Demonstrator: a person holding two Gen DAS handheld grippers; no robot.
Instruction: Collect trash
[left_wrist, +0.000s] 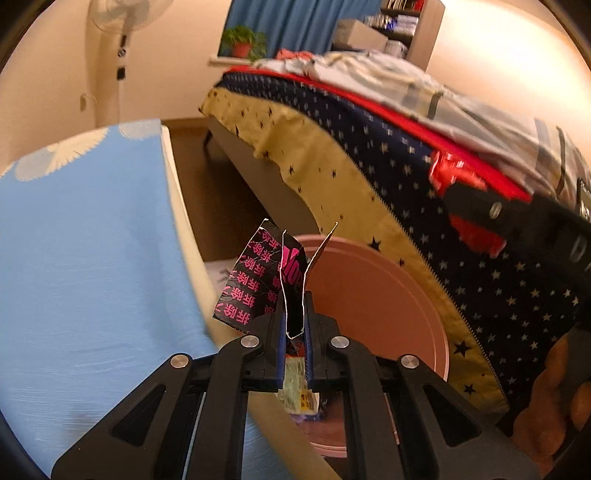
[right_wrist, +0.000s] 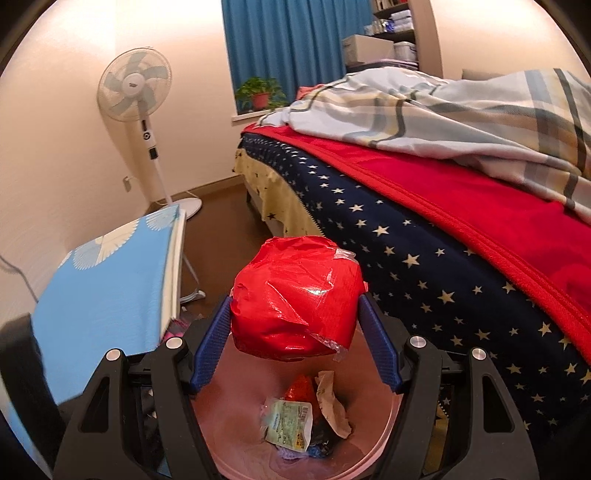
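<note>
Left claw (left_wrist: 294, 325) pinches black wrapper (left_wrist: 266, 280); rt view alone shows red bundle (right_wrist: 295, 299), seemingly gripped.

1. The red ball (right_wrist: 297, 299) looks like glossy, crinkled plastic film.
2. The black wrapper (left_wrist: 271, 277) is thin torn foil or paper, printed pink.
3. The bin (right_wrist: 384, 424) is smooth pink plastic.
4. The right tongs (right_wrist: 295, 334) have ribbed blue pads (right_wrist: 376, 339), matt black plastic arms and metal pins.
5. The bed (right_wrist: 424, 258) is soft cloth.
</note>
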